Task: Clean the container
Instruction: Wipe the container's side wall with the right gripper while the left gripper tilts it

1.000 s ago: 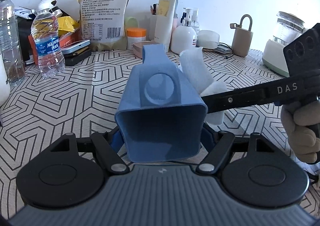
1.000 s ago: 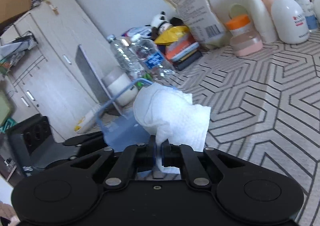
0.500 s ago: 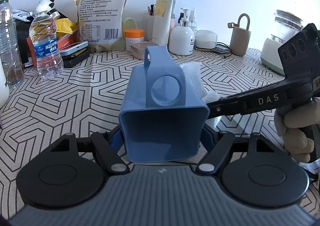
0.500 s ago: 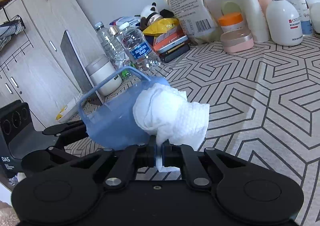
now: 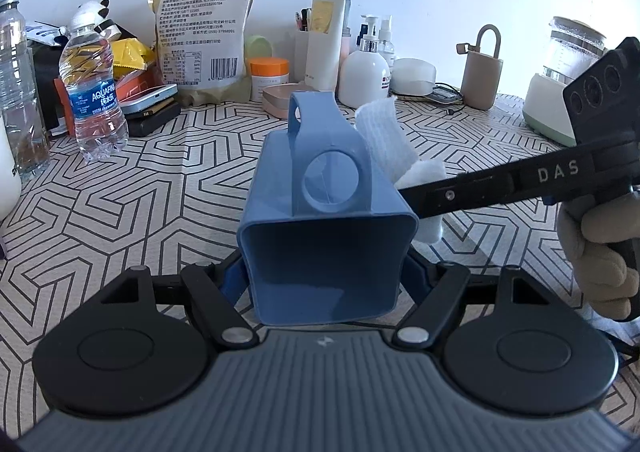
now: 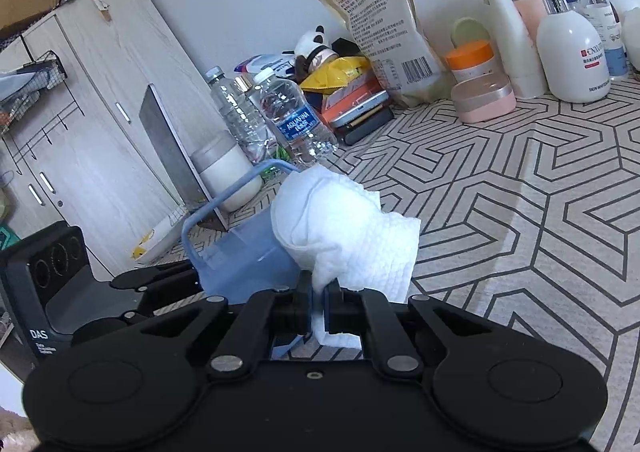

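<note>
The left fingers (image 5: pixel 322 280) were clamped on the two sides of the blue container (image 5: pixel 326 252), holding it clear above the patterned surface (image 5: pixel 168 188), its base toward the camera and its long axis running straight away from the fingers, the handle on top. The right fingers (image 6: pixel 318 306) were pinched nearly closed on a bunched white cloth (image 6: pixel 348 228), which lay against the container's right-hand outer wall; the right hand (image 5: pixel 600 252) was therefore the nearer one for the wiping, and the next stroke would probably run along that wall. Legible writing: "DAS" on the right gripper's arm, "AQUAFINA" on the water bottle (image 5: pixel 94 92), and "SKIN WHITE" on the white pump bottle (image 6: pixel 572 56).
</note>
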The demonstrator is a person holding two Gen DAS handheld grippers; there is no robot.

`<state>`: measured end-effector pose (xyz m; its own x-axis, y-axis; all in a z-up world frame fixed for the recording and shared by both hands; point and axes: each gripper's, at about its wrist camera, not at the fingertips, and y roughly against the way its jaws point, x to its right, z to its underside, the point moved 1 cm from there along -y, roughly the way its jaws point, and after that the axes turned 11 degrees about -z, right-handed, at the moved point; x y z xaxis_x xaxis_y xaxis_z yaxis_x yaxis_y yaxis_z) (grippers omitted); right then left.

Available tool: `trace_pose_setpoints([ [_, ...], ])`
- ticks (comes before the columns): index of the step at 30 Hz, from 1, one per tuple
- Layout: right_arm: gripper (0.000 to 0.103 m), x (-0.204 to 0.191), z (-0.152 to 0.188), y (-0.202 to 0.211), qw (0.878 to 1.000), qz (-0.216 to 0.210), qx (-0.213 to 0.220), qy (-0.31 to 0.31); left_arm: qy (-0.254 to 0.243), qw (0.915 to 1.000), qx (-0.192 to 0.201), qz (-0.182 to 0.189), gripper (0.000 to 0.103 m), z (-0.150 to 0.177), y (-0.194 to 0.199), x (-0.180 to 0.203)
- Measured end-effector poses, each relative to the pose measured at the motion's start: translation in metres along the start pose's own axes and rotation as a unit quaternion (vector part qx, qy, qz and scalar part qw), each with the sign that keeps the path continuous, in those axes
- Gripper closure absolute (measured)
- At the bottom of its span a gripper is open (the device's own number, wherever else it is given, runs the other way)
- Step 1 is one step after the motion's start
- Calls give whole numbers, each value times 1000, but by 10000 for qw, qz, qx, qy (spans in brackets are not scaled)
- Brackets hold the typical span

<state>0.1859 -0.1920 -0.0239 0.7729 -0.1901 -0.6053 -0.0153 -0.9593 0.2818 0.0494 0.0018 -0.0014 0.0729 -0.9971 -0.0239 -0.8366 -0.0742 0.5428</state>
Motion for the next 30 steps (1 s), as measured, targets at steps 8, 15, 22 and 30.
trace_pose_setpoints([
  [8, 93, -4, -1, 4, 9997, -222, 119, 16, 35, 10000, -5, 11, 29, 0, 0, -1],
  [15, 93, -8, -2, 7, 9988, -445, 192, 43, 67, 10000, -7, 26, 29, 0, 0, -3],
  [22, 93, -10, -2, 6, 9983, -552, 179, 57, 71, 10000, 10, 46, 29, 0, 0, -6],
  [30, 93, -6, -3, 6, 9991, -411, 119, 1, 69, 10000, 18, 44, 29, 3, 2, -7],
])
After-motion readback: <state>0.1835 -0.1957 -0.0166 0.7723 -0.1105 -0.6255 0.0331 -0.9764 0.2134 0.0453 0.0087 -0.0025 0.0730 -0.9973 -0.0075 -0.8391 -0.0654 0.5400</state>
